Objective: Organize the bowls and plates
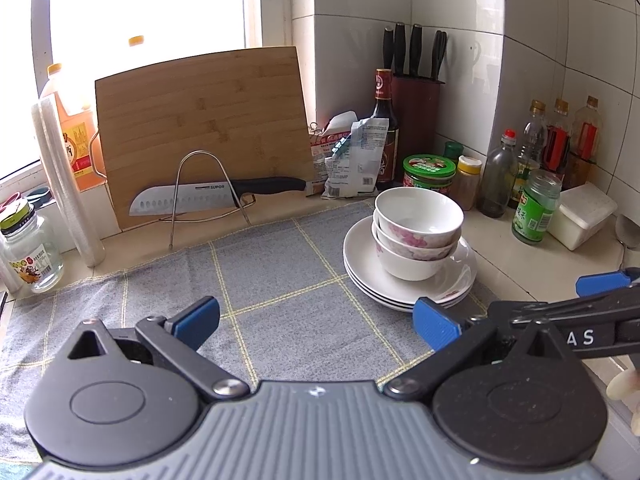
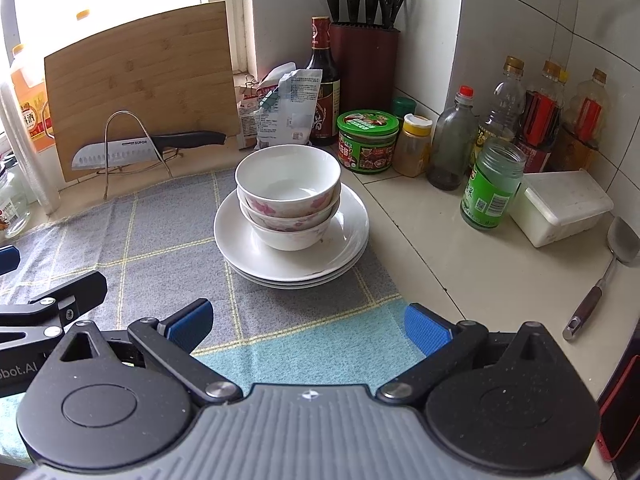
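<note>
On the left, a knife (image 1: pixel 192 199) rests in a wire rack before the upright cutting board (image 1: pixel 204 120). The left gripper (image 1: pixel 316 322) hovers over the grey checked cloth (image 1: pixel 272 280), fingers spread wide and empty. Further right, three nested bowls (image 2: pixel 289 196) sit on stacked plates (image 2: pixel 344 248) on the cloth's right part, and the right gripper (image 2: pixel 308 322), likewise released and empty, faces them.

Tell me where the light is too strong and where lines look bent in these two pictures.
Left wrist view: the window behind the cutting board is blown out white. Right wrist view: the wall tiles curve from fisheye distortion, while the bowls stay sharp.
</note>
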A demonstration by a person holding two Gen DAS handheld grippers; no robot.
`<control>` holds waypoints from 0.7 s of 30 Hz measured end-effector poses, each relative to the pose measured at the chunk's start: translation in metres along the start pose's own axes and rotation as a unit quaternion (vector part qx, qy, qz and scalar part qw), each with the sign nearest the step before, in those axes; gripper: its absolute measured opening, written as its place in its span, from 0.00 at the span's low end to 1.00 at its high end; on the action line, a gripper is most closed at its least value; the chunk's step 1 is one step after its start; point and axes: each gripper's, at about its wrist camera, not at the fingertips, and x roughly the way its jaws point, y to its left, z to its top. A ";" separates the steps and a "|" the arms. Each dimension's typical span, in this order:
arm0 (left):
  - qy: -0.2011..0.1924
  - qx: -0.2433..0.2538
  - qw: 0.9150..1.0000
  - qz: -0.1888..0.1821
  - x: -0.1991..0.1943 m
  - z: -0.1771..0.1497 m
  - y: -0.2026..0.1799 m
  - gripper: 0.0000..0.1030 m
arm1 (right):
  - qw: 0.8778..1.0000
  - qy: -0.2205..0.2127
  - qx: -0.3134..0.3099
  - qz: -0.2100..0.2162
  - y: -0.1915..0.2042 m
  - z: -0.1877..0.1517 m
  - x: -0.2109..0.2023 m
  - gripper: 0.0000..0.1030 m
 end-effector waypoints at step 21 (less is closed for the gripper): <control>0.000 0.000 1.000 -0.001 0.000 0.001 -0.001 0.99 | 1.000 0.001 0.002 -0.006 -0.001 0.001 0.000 1.00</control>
